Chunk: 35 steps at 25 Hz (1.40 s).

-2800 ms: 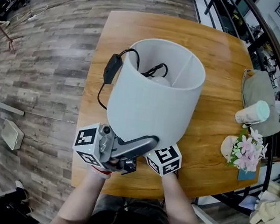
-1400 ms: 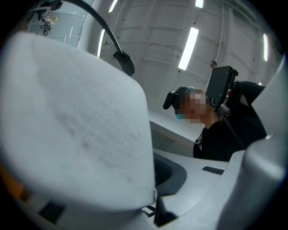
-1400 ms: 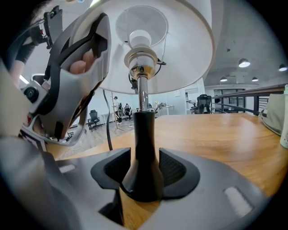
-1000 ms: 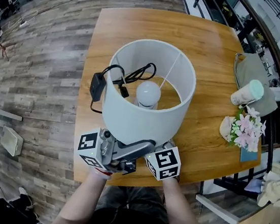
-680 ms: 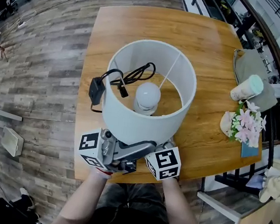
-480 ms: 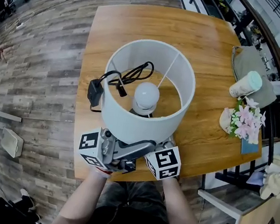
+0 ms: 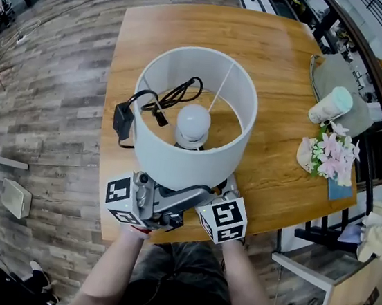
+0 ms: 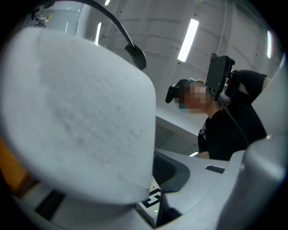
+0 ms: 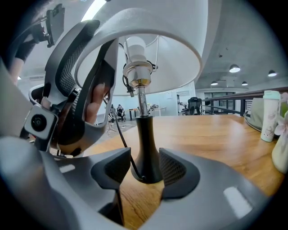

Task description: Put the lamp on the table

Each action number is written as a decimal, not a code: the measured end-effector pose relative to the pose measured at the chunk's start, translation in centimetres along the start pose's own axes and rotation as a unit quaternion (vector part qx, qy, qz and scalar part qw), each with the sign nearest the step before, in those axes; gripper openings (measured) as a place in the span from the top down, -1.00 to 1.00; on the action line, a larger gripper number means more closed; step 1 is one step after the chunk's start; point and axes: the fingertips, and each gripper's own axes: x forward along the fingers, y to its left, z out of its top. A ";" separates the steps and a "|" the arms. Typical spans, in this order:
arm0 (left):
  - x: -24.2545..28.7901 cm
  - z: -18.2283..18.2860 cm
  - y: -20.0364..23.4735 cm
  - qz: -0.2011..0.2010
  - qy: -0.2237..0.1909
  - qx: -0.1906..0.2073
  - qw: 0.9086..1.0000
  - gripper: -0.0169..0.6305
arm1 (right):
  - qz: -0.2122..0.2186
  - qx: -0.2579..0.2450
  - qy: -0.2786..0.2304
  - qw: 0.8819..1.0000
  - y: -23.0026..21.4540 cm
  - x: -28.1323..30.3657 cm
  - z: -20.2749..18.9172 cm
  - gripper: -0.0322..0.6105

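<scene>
The lamp stands upright on the wooden table (image 7: 285, 77) near its front edge, with its white shade (image 7: 184, 154) open to me and the bulb (image 7: 193, 122) inside. Its black cord and plug (image 7: 122, 120) hang over the shade's left rim. My right gripper (image 9: 146, 168) is low at the table, shut on the black lamp base (image 9: 145, 139), which rests on the wood. My left gripper (image 7: 189, 195) is at the shade's near wall; its jaws are opening, the shade's lower rim (image 9: 92, 58) passing between them with a gap. The shade (image 8: 76, 112) fills the left gripper view.
A pale cup (image 7: 331, 104) lies on a grey bag (image 7: 341, 74) at the table's right side, with a bunch of pink flowers (image 7: 334, 150) near it. The table's front edge is right under both grippers. Wood floor lies to the left.
The lamp has gone from tilted in the air to upright on the table. Over the last second it stays put, and both grippers hold their places at the shade and base.
</scene>
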 end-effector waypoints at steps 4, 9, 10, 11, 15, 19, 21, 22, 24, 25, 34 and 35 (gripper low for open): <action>-0.5 -1.0 -0.1 0.016 0.030 0.010 0.999 0.66 | -0.002 0.002 -0.002 1.000 0.3 -0.2 0.0 0.30; -1.3 -2.4 -0.1 0.033 0.052 0.009 0.998 0.64 | -0.006 0.003 -0.001 1.000 0.4 -0.5 0.0 0.30; -1.5 -2.6 -0.1 0.037 0.056 0.008 0.998 0.64 | -0.008 0.002 0.000 1.000 0.4 -0.6 -0.1 0.30; -1.7 -2.8 -0.1 0.040 0.060 0.008 0.997 0.64 | -0.009 0.002 0.001 1.000 0.4 -0.7 -0.2 0.30; -2.6 -3.7 -0.2 0.053 0.078 0.009 0.996 0.64 | -0.014 0.003 0.004 1.000 0.5 -1.0 -0.6 0.30; -4.0 -4.4 0.2 0.080 0.088 0.009 0.993 0.64 | -0.020 0.002 0.011 1.000 0.6 -1.3 -1.2 0.30; -4.8 -4.8 0.5 0.097 0.093 0.009 0.991 0.64 | -0.021 0.001 0.014 1.000 0.7 -1.6 -1.4 0.31; -5.1 -5.0 0.6 0.104 0.095 0.009 0.990 0.64 | -0.021 0.001 0.013 1.000 0.8 -1.7 -1.5 0.31; -5.7 -5.4 0.8 0.117 0.100 0.010 0.988 0.64 | -0.020 0.001 0.012 1.000 0.9 -2.0 -1.7 0.31; -6.0 -5.6 0.9 0.124 0.102 0.010 0.987 0.64 | -0.020 0.000 0.011 1.000 1.0 -2.1 -1.7 0.33; -8.9 -6.2 2.0 0.221 0.106 0.028 0.969 0.95 | -0.021 -0.007 -0.004 1.000 2.1 -3.8 -1.3 0.60; -9.2 -6.2 2.1 0.234 0.107 0.030 0.966 0.96 | -0.023 -0.007 -0.009 1.000 2.2 -4.0 -1.1 0.67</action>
